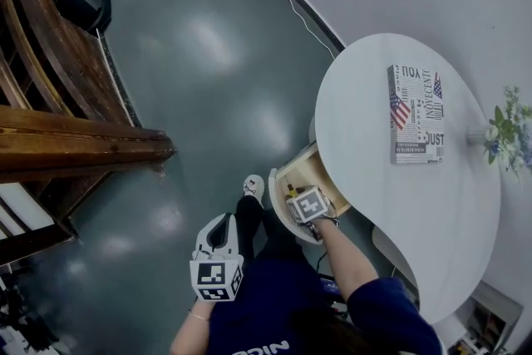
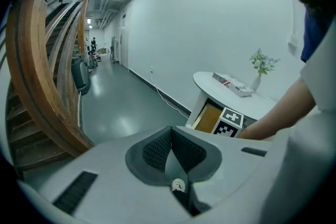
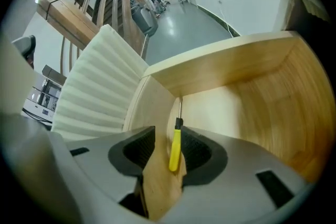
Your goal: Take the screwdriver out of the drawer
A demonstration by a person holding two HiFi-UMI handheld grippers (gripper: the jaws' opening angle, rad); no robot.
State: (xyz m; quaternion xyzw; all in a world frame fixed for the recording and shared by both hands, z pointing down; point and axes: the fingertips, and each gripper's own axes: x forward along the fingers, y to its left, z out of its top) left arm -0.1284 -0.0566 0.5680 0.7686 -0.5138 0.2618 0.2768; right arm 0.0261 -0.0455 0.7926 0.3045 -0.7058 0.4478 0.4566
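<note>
In the drawer, the screwdriver lies between the right gripper fingers.

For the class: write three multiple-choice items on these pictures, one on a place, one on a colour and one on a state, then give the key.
1. Where does the screwdriver lie? A on a shelf; B in the open drawer; C on a chair.
2. Its handle's colour? A red; B blue; C yellow.
3. How do the jaws of the left claw stand? A together, empty; B wide apart; C shut on a cup.
Key: B, wooden drawer walls surround it; C, the handle shows yellow between the parted jaws of the right claw; A, its pads meet with nothing between.
</note>
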